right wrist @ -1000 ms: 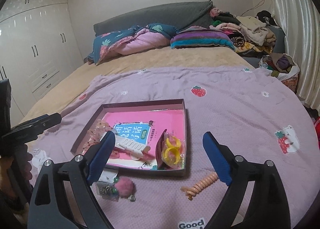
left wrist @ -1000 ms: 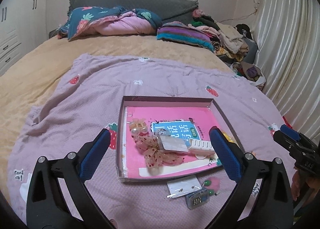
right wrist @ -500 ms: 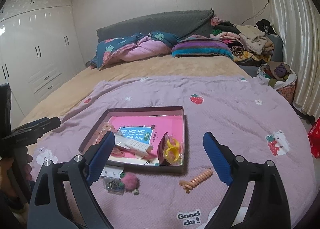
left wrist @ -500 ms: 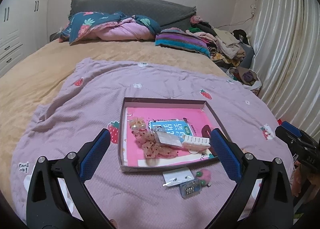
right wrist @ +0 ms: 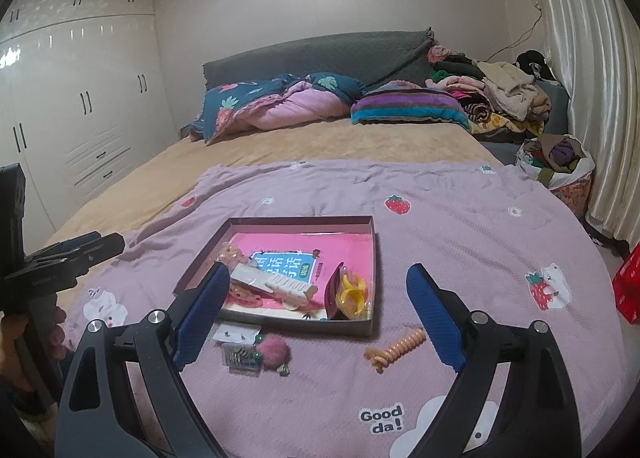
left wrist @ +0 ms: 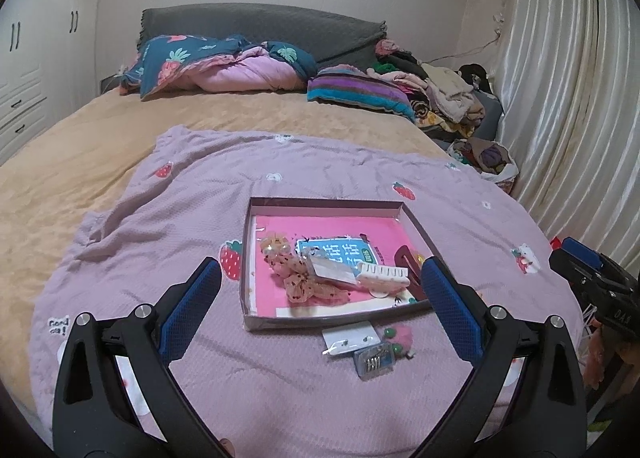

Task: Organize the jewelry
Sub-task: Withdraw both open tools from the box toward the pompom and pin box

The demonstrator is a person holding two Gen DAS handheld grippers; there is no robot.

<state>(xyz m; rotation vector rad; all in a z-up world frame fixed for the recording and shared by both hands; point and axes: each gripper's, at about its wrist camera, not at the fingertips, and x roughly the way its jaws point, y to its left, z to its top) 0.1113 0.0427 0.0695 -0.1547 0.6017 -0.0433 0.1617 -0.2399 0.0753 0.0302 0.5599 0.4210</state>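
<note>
A shallow box with a pink lining lies on the purple blanket. Inside it are a spotted bow, a white comb clip and yellow rings. In front of the box, on the blanket, lie an earring card, a small clear case, a pink pom-pom and an orange spiral hair tie. My left gripper and my right gripper both hover open above the near side of the box, holding nothing.
The blanket covers a tan bed with pillows and folded quilts at the headboard. A pile of clothes and a full bag sit at the far right by the curtain. White wardrobes stand on the left.
Both grippers have drawn back and risen, so the box and the loose items look smaller and farther away. Both pairs of jaws stay wide apart and nothing on the blanket has moved.
</note>
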